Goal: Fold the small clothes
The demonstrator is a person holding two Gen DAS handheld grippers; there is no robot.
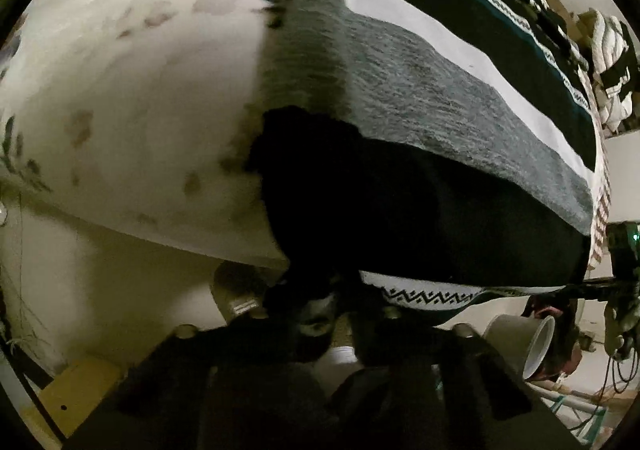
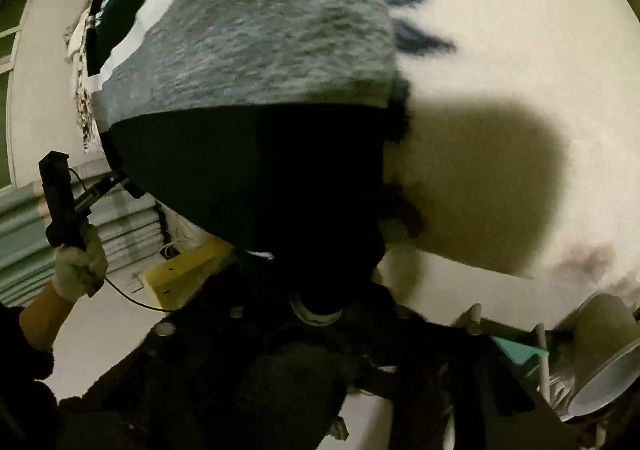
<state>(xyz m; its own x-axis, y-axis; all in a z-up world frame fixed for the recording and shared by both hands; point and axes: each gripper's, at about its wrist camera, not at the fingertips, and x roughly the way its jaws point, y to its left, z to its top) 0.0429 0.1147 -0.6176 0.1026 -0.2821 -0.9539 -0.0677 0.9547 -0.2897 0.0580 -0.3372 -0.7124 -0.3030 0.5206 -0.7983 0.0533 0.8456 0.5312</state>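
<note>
1. looking on, the striped scarf (image 1: 420, 118) lay flat across the table (image 1: 132, 98), no fold made yet.
2. left gripper (image 1: 320, 314) and right gripper (image 2: 316, 310) were each pinched shut on its near black edge.
3. all the folding was still left.

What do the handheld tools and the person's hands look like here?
Both tools are black, blocky and two-fingered, with round bolt heads on the finger mounts. Left tool; right tool. In the right wrist view the left hand wears a pale knit glove, and a thin black cable trails from its handle.
</note>
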